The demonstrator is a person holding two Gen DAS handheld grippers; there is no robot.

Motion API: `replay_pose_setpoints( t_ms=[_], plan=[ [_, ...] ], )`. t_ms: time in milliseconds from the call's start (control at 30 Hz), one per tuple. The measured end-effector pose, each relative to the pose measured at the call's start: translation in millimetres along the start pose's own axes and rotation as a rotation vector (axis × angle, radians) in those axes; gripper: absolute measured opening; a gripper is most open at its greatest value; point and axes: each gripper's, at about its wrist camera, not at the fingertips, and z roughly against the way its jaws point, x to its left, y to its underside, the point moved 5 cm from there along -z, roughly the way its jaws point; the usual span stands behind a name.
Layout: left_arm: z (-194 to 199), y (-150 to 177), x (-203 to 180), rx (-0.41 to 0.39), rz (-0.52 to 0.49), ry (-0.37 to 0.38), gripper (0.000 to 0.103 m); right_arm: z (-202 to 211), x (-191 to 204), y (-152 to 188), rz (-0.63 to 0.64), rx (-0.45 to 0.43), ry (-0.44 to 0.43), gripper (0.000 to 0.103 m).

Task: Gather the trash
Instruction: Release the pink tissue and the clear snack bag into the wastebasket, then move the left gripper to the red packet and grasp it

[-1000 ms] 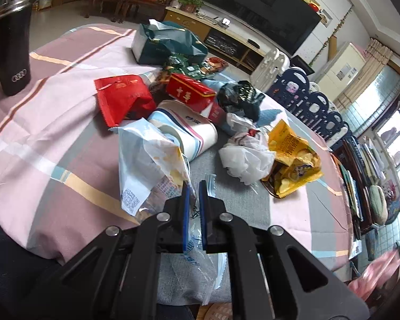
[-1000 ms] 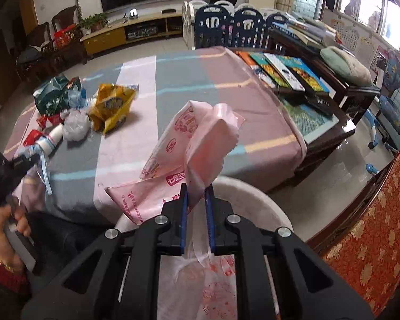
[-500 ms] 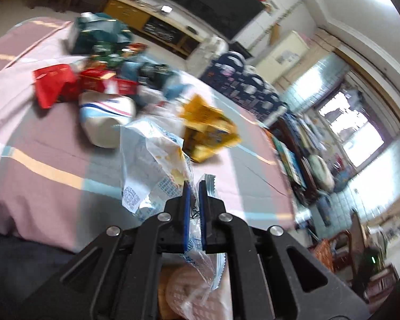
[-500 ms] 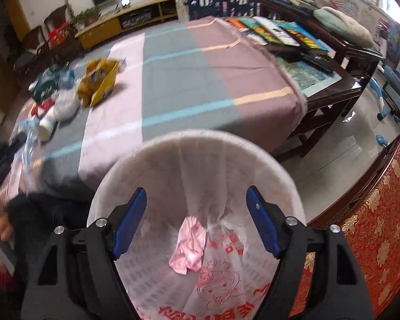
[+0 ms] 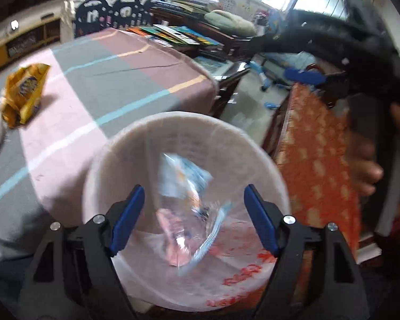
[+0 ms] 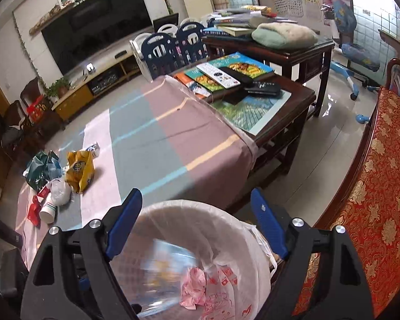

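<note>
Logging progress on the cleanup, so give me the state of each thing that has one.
left gripper: open, empty, over the bin
right gripper: open, empty
trash bin: lined, open
clear wrapper: blurred, inside the bin
pink bag: crumpled in the bin
paper cup: lying on its side

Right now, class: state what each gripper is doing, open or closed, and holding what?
Left gripper: open, empty, above the bin; clear wrapper falling in.
Right gripper: open, empty.

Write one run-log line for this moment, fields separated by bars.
left tool: open | clear wrapper: falling into lined bin | right tool: open, empty | pink wrapper: in bin | table trash: remaining
</note>
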Motion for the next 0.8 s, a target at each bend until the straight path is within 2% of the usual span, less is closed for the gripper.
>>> replay_pose_setpoints(
  t_ms=[100, 167, 233, 333, 367, 433, 467, 500, 567, 667, 733, 800],
  plan=[
    [16.2, -11.9, 38.0, -0.082, 0.095, -0.153, 0.088, 5.0, 12.2, 2.0, 0.010, -0.022, -0.016, 0.088],
    [32.7, -17.4, 78.7, -0.143, 0.210, -0.262, 0.091, 6.4, 26.4, 6.1, 0.032, -0.024, -0.032, 0.090],
    [56.1, -16.0, 129.9, -0.199, 0.358, -0.409, 0.092, 6.3, 45.0, 15.3, 0.047, -0.016, -0.045, 0.091],
    [90.7, -4.5, 201.3, -0.260, 0.521, -0.585, 0.092, 2.0, 80.6, 41.4, 0.080, 0.014, -0.090, 0.092],
    [104.4, 3.8, 226.8, -0.275, 0.576, -0.654, 0.092, -0.3, 97.4, 54.6, 0.122, 0.014, -0.084, 0.092],
    [124.6, 21.3, 269.4, -0.282, 0.670, -0.737, 0.092, -6.5, 129.8, 80.5, 0.215, 0.011, -0.075, 0.092],
    [135.1, 33.0, 285.0, -0.281, 0.710, -0.749, 0.092, -9.2, 143.3, 90.0, 0.256, 0.003, -0.077, 0.092],
    [141.9, 44.1, 303.6, -0.287, 0.791, -0.730, 0.092, -12.1, 158.3, 99.6, 0.299, -0.013, -0.078, 0.092],
    [148.9, 60.4, 317.2, -0.318, 0.889, -0.673, 0.092, -16.5, 183.2, 107.7, 0.347, -0.052, -0.103, 0.092],
    [146.3, 76.6, 319.1, -0.324, 0.966, -0.612, 0.092, -24.3, 211.0, 103.4, 0.329, -0.096, -0.139, 0.092],
    [141.6, 81.5, 316.1, -0.320, 0.992, -0.583, 0.092, -30.6, 224.3, 104.9, 0.321, -0.096, -0.160, 0.092],
    [138.6, 84.1, 310.9, -0.324, 1.006, -0.574, 0.092, -38.1, 234.0, 116.0, 0.366, -0.078, -0.160, 0.092]
  ],
)
